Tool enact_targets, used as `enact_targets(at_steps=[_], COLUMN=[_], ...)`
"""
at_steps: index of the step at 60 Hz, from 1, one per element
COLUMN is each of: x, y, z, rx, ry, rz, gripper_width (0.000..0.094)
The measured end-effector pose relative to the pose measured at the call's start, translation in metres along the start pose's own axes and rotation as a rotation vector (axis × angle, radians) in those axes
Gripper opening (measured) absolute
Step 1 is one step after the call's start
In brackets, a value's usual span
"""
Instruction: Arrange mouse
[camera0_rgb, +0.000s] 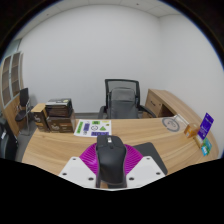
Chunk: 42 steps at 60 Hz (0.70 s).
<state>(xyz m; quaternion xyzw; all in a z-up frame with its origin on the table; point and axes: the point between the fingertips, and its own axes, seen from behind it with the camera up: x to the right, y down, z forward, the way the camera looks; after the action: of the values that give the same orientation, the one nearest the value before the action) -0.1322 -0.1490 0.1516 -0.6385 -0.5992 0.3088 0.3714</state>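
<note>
Mouse (111, 160) sits clamped in the claw (111, 172), both pads (92, 160) pressing its sides, held up over the tabletop (60, 145). Smooth shell and narrow grip, so any tilt could let it slip and drop. Ahead lies a green sheet (93, 127); beyond, a chair (122, 97).

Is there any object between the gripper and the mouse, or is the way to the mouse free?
Nothing visible is in the way. The black mouse already sits between the fingers of the gripper, against the purple pads. Whether both pads press on it cannot be told. Beyond it, the wooden desk lies bare up to a green sheet.
</note>
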Motion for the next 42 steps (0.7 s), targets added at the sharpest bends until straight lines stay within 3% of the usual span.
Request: enact_targets(at_steps=[14,29,42], x=[0.102,0.108,0.114], y=[0.024,0.086,0.117], z=[0.045,0.089,0.107], rx=[-0.047,-0.123,-0.170], ry=[0.097,0.058,0.081], rz=[0.044,0.056,0.078], gripper_width=[0.0289,0.0296,0.0379])
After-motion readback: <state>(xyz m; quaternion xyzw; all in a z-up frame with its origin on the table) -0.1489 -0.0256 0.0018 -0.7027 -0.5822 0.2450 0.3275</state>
